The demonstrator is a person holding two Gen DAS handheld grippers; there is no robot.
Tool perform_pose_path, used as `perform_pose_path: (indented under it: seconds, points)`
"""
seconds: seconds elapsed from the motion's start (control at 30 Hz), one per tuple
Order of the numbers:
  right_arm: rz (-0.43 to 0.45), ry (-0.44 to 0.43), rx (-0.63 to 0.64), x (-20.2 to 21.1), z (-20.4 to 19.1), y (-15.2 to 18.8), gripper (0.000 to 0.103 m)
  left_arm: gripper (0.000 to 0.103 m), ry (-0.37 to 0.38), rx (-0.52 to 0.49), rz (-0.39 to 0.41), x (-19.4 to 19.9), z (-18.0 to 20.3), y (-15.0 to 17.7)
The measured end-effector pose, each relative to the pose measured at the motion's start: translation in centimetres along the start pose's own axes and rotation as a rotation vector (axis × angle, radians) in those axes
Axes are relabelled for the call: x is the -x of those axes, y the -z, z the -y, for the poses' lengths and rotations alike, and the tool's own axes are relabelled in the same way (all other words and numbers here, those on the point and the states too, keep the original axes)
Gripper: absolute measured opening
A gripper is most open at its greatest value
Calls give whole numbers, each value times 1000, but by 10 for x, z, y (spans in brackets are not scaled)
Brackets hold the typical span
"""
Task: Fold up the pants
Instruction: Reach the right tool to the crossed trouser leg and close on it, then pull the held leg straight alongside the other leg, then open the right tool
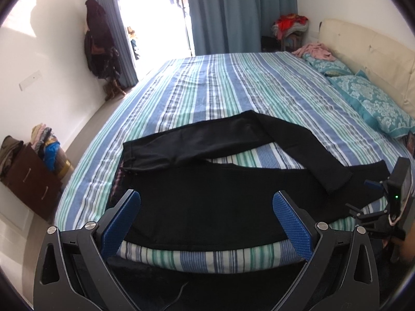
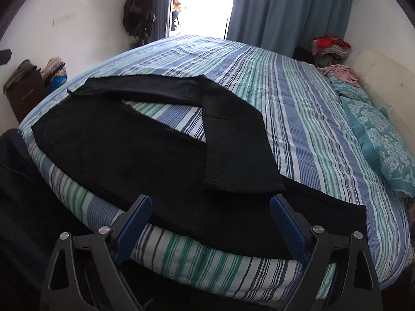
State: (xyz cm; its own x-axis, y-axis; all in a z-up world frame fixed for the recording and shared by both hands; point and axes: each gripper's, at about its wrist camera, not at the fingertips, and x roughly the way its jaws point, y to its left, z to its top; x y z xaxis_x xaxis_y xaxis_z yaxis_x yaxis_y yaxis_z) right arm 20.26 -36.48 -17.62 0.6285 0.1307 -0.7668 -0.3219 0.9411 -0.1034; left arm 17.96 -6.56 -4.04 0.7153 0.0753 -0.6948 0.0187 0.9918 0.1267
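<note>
Black pants (image 1: 220, 181) lie spread on the striped bed (image 1: 207, 85), close to its near edge. One leg runs along that edge. The other leg (image 1: 298, 145) bends back and crosses over it, its hem resting on the lower leg (image 2: 241, 178). My left gripper (image 1: 206, 202) hovers open over the lower leg, with nothing between its blue pads (image 1: 290, 215). My right gripper (image 2: 211, 210) is also open above the pants (image 2: 116, 142) near the bed edge, and nothing is pinched. Its housing (image 1: 396, 194) shows at the right edge of the left wrist view.
Teal pillows (image 1: 376, 103) and a cream headboard (image 1: 363, 51) line the right side. A pink garment (image 1: 316, 50) lies by the pillows. A brown dresser (image 1: 31, 181) with piled clothes stands left of the bed, with a coat rack (image 1: 99, 39) farther back. Blue curtains (image 1: 233, 13) hang behind.
</note>
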Motion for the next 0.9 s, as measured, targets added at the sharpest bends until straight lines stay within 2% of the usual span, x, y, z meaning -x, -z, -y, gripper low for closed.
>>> perform_pose_path:
  seconds: [0.07,0.2,0.37,0.43,0.5,0.53,0.6,0.7,0.83,0.9]
  points:
    - [-55,4,57,-33,2,5,83,102,-3,7,-25,-7,-1,2]
    - [-74,2,157,-74,2,2,83,102,-17,16,-67,-19,-2,4]
    - [-128,-30,160,-110,15,-1,79,102,-23,9,-87,-26,0,3]
    - [-147,-62,128,-112,22,-5,68,102,-22,3,-94,-30,2,4]
    - [-173,-105,109,-112,25,-9,50,102,-17,-2,-110,-34,5,6]
    - [-177,-106,116,-110,23,-9,45,102,-12,-5,-119,-37,7,7]
    - [-181,-88,148,-104,19,-10,22,102,-3,-15,-134,-42,11,9]
    - [-166,-70,142,-93,19,-14,19,102,7,-36,-141,-46,17,10]
    - [-160,-197,-14,-81,44,-24,19,102,17,-51,-147,-51,22,7]
    - [-162,-211,-75,-79,58,-27,16,102,24,-53,-144,-52,24,6]
